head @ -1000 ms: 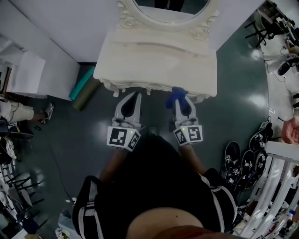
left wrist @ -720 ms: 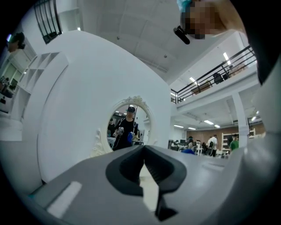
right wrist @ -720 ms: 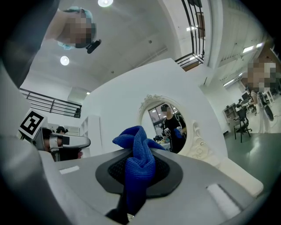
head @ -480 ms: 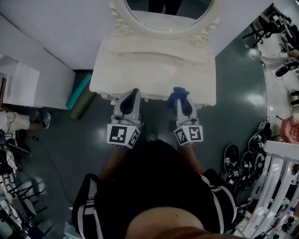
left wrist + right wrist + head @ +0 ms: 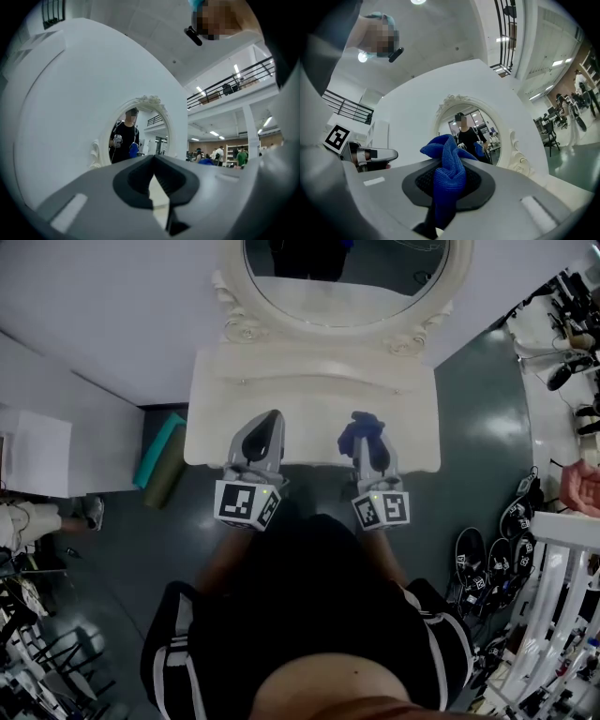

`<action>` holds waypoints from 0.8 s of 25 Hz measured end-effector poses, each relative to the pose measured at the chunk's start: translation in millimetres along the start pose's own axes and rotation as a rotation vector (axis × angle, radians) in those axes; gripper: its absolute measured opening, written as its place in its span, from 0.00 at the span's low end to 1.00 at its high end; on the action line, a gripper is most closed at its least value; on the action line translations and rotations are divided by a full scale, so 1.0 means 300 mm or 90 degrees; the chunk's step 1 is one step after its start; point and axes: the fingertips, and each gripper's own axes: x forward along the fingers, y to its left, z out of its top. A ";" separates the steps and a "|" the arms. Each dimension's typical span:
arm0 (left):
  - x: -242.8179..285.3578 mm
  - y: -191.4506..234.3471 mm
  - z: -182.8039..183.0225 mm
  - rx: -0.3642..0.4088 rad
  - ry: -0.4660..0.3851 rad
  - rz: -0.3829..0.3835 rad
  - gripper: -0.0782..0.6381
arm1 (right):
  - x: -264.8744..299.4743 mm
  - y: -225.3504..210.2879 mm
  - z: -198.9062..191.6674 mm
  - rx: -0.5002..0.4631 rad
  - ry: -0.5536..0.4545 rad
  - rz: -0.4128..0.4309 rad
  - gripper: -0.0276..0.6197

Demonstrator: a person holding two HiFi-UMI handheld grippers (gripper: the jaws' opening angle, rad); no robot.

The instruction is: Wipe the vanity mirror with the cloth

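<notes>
Right hand-held gripper (image 5: 367,424) pinches the cloth (image 5: 360,433), with the mirror (image 5: 347,287) straight ahead of it; left hand-held gripper (image 5: 270,418) is pressed together, empty

Coarse, nubbly weave marks the blue cloth (image 5: 450,183) against the right gripper (image 5: 446,164)'s matt grey plastic; the vanity mirror (image 5: 347,282)'s glossy glass sits in a carved, cream-painted frame (image 5: 246,329) above a shiny dark floor (image 5: 478,399).

Blue cloth (image 5: 449,174), bunched, pinched in the right gripper (image 5: 370,450). Oval, white-framed mirror (image 5: 349,292) stands upright ahead of it, apart.
</notes>
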 end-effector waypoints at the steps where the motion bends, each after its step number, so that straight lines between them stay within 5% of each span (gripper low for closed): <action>1: 0.024 0.022 0.011 0.003 -0.003 -0.004 0.12 | 0.027 0.003 0.006 -0.001 -0.004 -0.004 0.12; 11: 0.235 0.122 0.012 -0.026 0.001 -0.037 0.12 | 0.248 -0.052 0.032 -0.014 -0.012 -0.028 0.12; 20: 0.406 0.157 0.098 -0.016 -0.022 -0.012 0.12 | 0.436 -0.194 0.105 -0.007 -0.026 -0.032 0.12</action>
